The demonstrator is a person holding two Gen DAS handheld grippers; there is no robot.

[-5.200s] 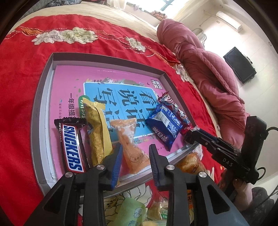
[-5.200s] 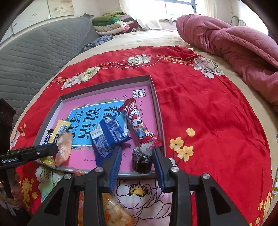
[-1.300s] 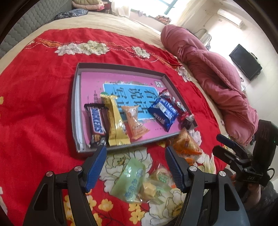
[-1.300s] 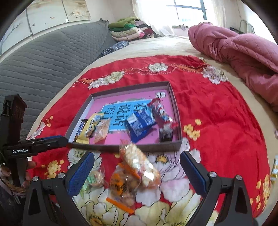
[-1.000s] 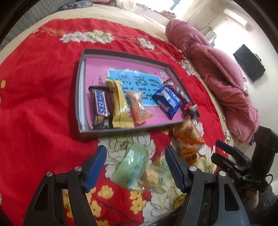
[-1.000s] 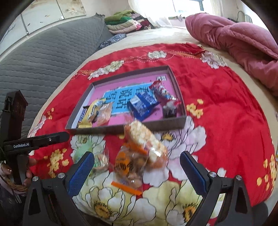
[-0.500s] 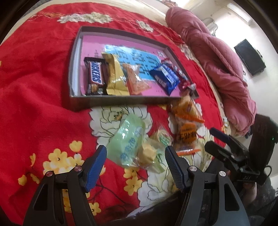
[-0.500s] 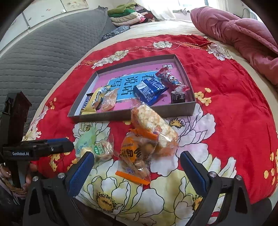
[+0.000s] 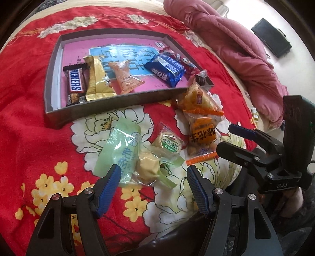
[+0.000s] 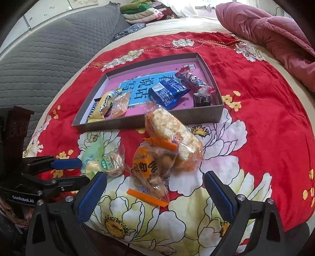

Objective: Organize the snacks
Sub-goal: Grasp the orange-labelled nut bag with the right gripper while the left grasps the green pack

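Left hand-held gripper (image 9: 152,184) spread wide and empty above green packet (image 9: 120,149) on bed's red cover (image 9: 25,126), just beside tray (image 9: 110,102). Judged light, crinkly, slippery; best pinched across crimped end seam.

A red floral bedspread (image 10: 265,110) covers the bed, white peonies and small yellow blossoms printed near its front edge. At two o'clock lies a rumpled pink quilt (image 10: 275,31); at ten o'clock, a grey quilted headboard (image 10: 39,59) (folded clothes (image 10: 145,13) stacked at twelve). A black television (image 9: 271,37) hangs on the wall.
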